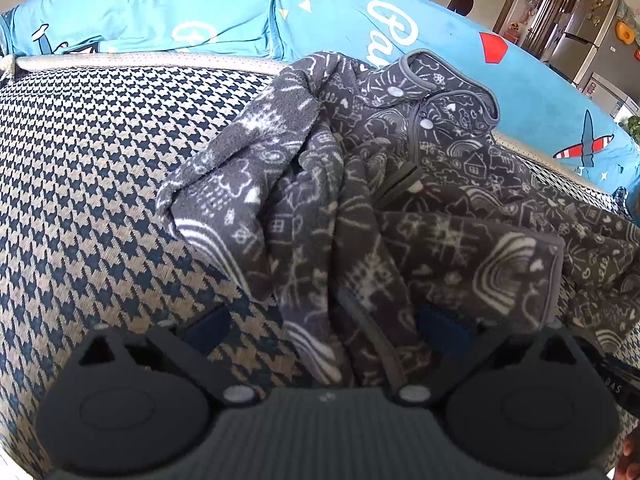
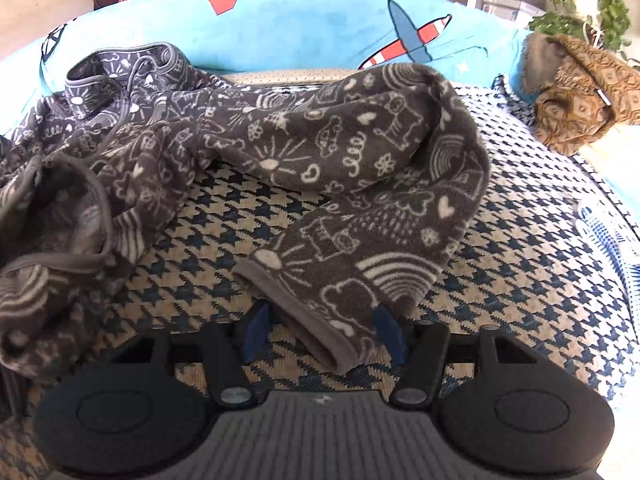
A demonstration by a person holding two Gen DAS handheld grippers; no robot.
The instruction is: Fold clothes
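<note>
Nearest in the right wrist view, the right gripper stands part open, its blue pads either side of the cuffed end of a sleeve; whether they press the cloth cannot be told. That sleeve belongs to a grey fleece zip-up garment with white doodle print, lying on the navy-and-tan houndstooth cover; the sleeve runs away from the camera, then bends left toward the collar. The left gripper is spread wide with bunched fleece between its fingers, the right pad half buried, grip unclear. Behind lies a bright blue cartoon-print cushion.
</note>
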